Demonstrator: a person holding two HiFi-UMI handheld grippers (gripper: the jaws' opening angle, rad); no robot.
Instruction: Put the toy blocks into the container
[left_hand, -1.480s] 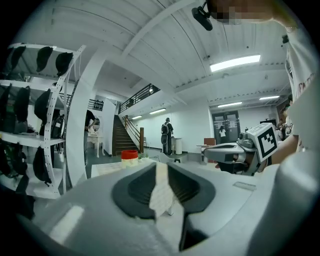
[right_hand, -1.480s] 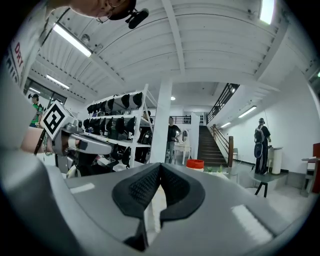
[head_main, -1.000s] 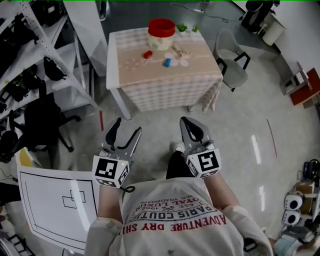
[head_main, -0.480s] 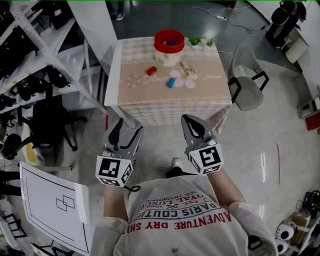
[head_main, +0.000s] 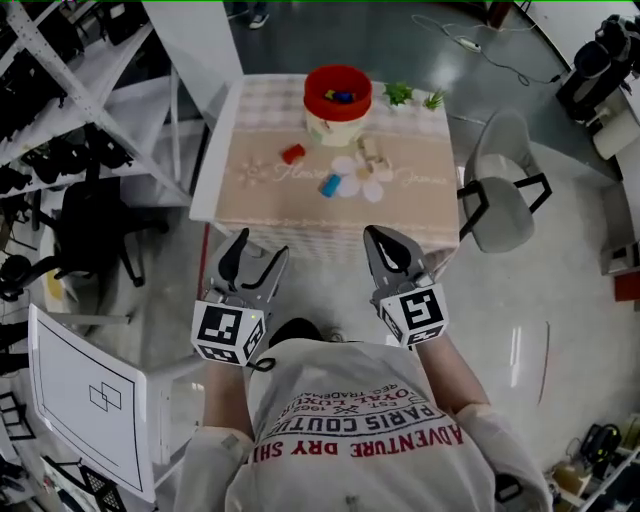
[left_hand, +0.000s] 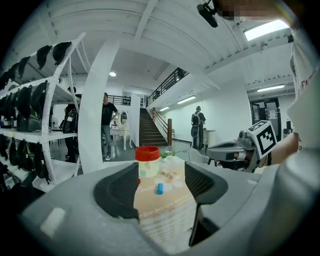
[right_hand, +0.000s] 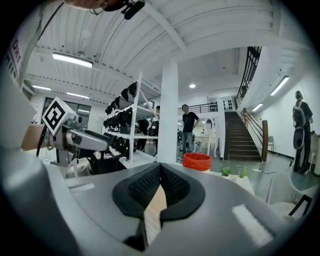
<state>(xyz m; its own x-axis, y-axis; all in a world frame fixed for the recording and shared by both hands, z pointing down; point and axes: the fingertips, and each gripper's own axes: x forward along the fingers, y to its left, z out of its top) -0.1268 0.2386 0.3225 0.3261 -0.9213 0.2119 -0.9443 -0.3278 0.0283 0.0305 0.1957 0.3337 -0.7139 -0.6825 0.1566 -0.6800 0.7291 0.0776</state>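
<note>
A red-rimmed container (head_main: 338, 94) stands at the far side of the small table (head_main: 262, 190). A red block (head_main: 293, 153), a blue block (head_main: 329, 185) and pale wooden blocks (head_main: 368, 150) lie on the cloth in front of it. My left gripper (head_main: 258, 250) is held short of the table's near edge, open and empty. My right gripper (head_main: 378, 240) is beside it, shut with nothing held. In the left gripper view the container (left_hand: 148, 160) and blue block (left_hand: 159, 188) show between the spread jaws. The right gripper view shows the container (right_hand: 196, 161) beyond the touching pads.
A grey chair (head_main: 500, 190) stands at the table's right, and a black office chair (head_main: 95, 235) and metal shelves (head_main: 60, 90) at its left. A white board (head_main: 85, 400) leans at the lower left. Small plants (head_main: 400, 93) sit at the table's back edge. People stand far off.
The person has stepped closer to the table, which now lies nearer the grippers. Both grippers keep the same pose, left open and right shut.
</note>
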